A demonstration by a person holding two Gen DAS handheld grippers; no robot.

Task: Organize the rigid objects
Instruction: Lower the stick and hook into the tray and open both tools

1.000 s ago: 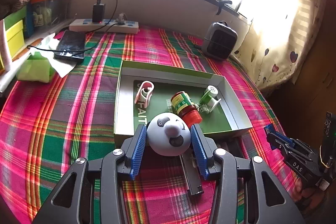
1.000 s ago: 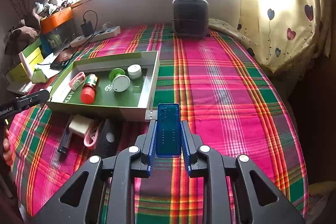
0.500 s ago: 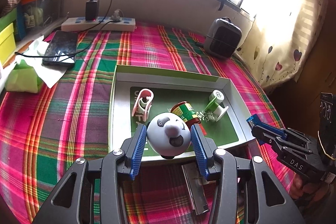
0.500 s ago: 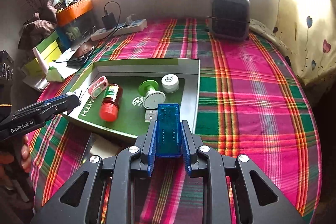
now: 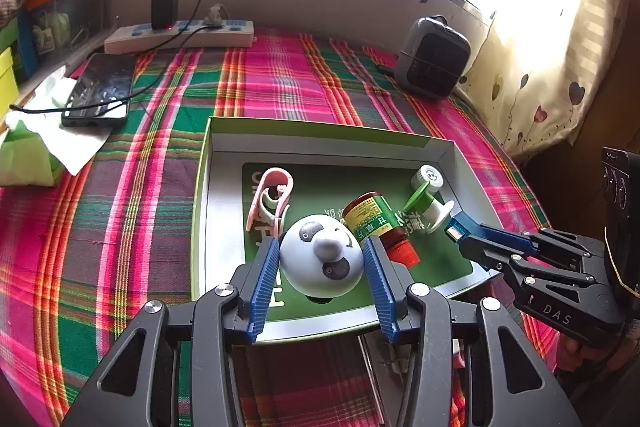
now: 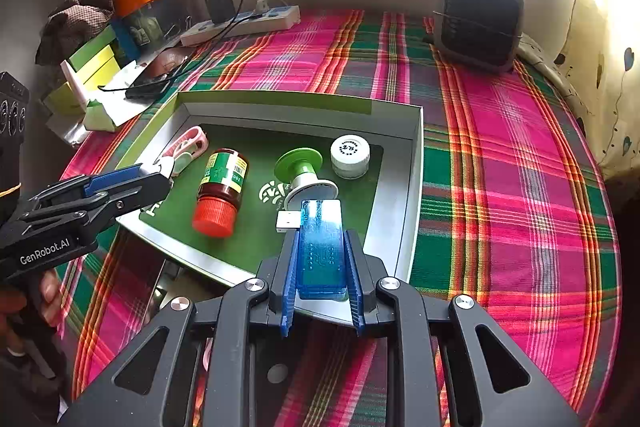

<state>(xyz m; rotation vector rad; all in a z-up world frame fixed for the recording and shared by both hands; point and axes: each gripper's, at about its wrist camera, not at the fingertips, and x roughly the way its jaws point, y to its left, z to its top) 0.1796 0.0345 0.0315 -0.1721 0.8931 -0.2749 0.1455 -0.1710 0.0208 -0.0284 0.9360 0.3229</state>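
Left gripper is squeezing a panda ball over the near end of the tray. Right gripper is clamping a blue USB dongle, long axis running away from the cam, metal plug sticking out left, over the tray's near right corner. Inside the tray: red-capped bottle lying on its side w/ cap pointing toward the right cam, green spool, white jar, pink clip. All sitting on a plaid cloth; heater & power strip by the window wall.
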